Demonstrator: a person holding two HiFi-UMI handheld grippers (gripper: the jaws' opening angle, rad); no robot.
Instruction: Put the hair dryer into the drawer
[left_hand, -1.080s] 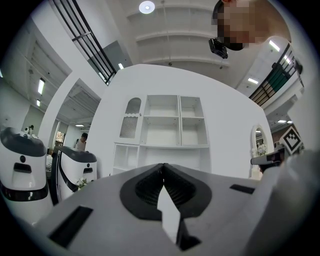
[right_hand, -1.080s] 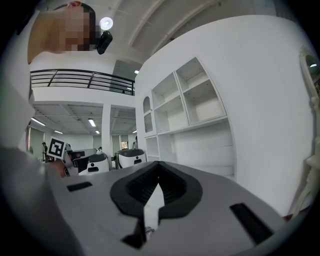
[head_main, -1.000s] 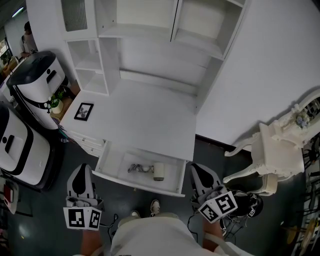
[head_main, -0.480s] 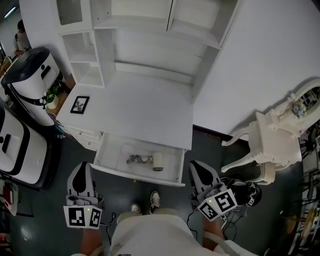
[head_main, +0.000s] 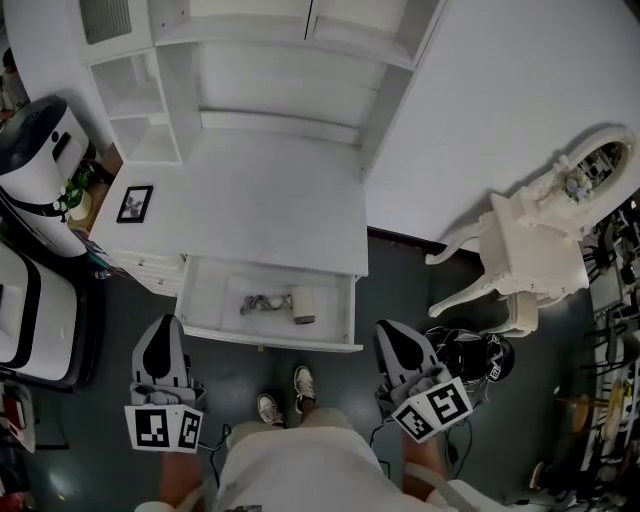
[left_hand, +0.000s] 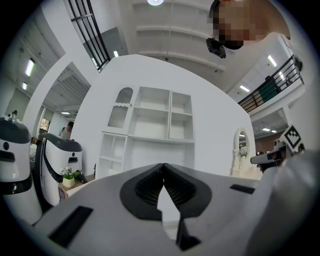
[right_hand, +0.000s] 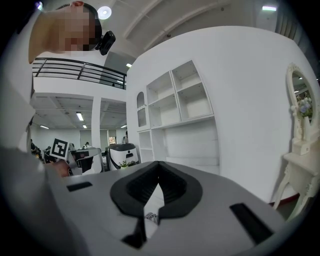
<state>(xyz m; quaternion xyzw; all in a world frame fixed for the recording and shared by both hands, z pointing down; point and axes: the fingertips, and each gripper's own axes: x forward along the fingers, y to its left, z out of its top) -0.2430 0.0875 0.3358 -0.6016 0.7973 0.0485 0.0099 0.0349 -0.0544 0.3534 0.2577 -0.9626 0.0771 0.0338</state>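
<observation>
1. The hair dryer (head_main: 302, 304) lies inside the open drawer (head_main: 205, 300), toward its middle. Its bundled cord (head_main: 257, 303) sits just beside it on the left.
2. The drawer stands pulled out from under the front edge of the white worktop (head_main: 270, 200).
3. The left gripper (head_main: 161, 340) is held over the dark floor, near the drawer's left front corner but apart from it. Its fingers (left_hand: 146, 187) are closed tip to tip with nothing between them.
4. The right gripper (head_main: 390, 340) is held just off the drawer's right front corner, also clear of it. Its fingers (right_hand: 142, 187) meet at the tips and grip nothing.
5. A small framed picture (head_main: 134, 203) lies near the worktop's left edge, and open white shelves (head_main: 250, 60) rise behind.
6. A white ornate chair (head_main: 530, 260) stands to the right, well apart from the drawer.
7. The person's shoes (head_main: 285, 398) are on the floor between the two grippers, below the drawer front.
</observation>
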